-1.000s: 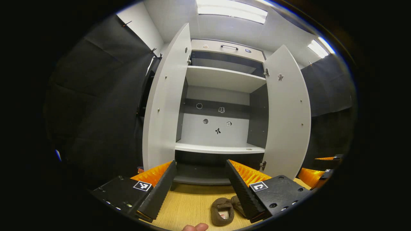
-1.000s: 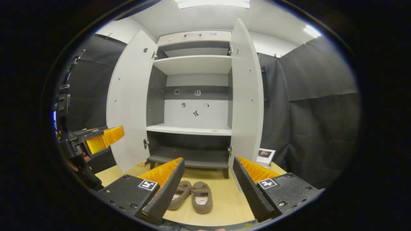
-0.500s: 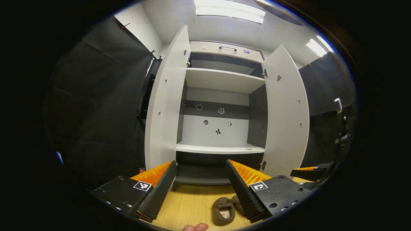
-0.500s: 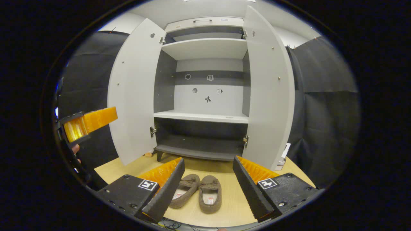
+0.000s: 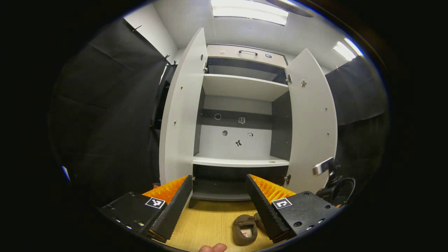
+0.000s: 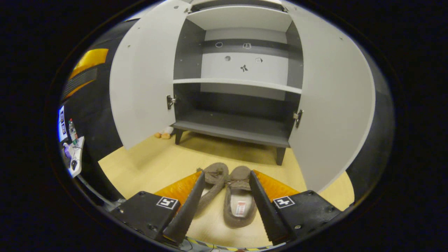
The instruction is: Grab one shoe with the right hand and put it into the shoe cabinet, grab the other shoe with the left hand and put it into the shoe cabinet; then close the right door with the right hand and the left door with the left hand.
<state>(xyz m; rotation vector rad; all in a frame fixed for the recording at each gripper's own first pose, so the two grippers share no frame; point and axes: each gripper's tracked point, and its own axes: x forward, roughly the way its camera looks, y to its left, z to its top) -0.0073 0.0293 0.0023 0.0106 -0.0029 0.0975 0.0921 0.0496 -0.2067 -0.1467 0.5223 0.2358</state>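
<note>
- You are facing the open shoe cabinet (image 6: 241,87) on a pale wooden floor (image 6: 154,164), dark cloth walls on both sides. Both doors stand wide: the left door (image 6: 141,77) and the right door (image 6: 332,105).
- Over the last second your right gripper (image 6: 224,199) has dropped and tipped down toward the floor. The pair of brown slippers now sits right between its fingers, where a moment ago they lay well ahead of it.
- That reads as the approach to the first grab. No shoe is lifted yet and the shelves hold nothing.
- The right fingers are open, narrower than before, straddling the right slipper (image 6: 239,203). The left slipper (image 6: 213,182) lies touching it, just inside the left finger; contact is not clear.
- Your left gripper (image 5: 218,203) has barely moved. It hangs level, pointing at the cabinet, fingers spread wide and empty.
- From the left gripper view, one slipper (image 5: 245,229) lies near its right finger.
</note>
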